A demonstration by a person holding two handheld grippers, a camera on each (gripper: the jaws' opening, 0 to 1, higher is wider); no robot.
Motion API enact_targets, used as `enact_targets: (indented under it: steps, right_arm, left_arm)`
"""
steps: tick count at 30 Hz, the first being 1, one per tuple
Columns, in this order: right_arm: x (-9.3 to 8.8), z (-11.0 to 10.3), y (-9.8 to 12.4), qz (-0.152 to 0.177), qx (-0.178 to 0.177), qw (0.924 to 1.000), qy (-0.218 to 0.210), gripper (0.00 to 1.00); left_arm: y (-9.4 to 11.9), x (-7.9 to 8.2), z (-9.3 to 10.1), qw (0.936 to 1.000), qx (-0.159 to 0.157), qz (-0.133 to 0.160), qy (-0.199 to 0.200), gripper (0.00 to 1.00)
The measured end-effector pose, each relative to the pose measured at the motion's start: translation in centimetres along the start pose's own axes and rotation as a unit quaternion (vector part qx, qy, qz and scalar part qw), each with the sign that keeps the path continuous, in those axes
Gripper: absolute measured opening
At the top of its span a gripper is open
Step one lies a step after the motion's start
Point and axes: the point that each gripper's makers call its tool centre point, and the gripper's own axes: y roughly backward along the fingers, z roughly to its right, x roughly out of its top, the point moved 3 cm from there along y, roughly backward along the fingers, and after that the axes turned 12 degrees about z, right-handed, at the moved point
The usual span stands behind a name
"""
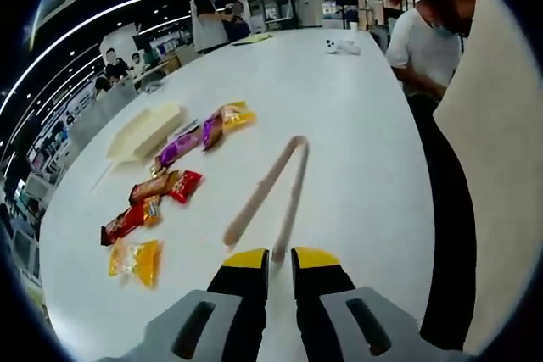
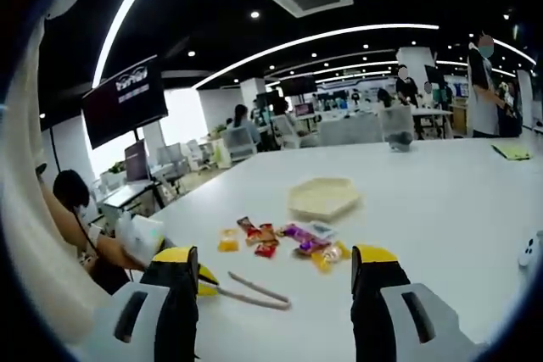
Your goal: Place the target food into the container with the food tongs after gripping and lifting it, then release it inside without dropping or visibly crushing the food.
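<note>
wall screen (image 2: 125,95) lettering blurred, snack wrappers (image 1: 165,177) print unreadable

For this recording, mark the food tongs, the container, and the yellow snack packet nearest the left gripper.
food tongs (image 1: 270,194), left gripper view, middle of the near arm.
container (image 2: 322,197), right gripper view, bare floor of the hexagonal tray.
yellow snack packet (image 1: 136,261), left gripper view, centre of the wrapper.

Left hand-held gripper (image 1: 281,259), jaws nearly closed, above desk (image 1: 365,142). Tongs (image 1: 270,195) just ahead; snack packets (image 1: 170,184) and, apparently, tray (image 1: 144,131) beyond.
</note>
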Motion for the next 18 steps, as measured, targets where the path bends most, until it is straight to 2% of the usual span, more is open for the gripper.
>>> enact_targets:
  steps: [18]
  right_arm:
    - [0.27,0.64,0.16,0.005,-0.013,0.9999,-0.004,0.74]
  left_arm:
    - [-0.59,-0.64,-0.03,0.9993,-0.018,-0.022,-0.025,0.05]
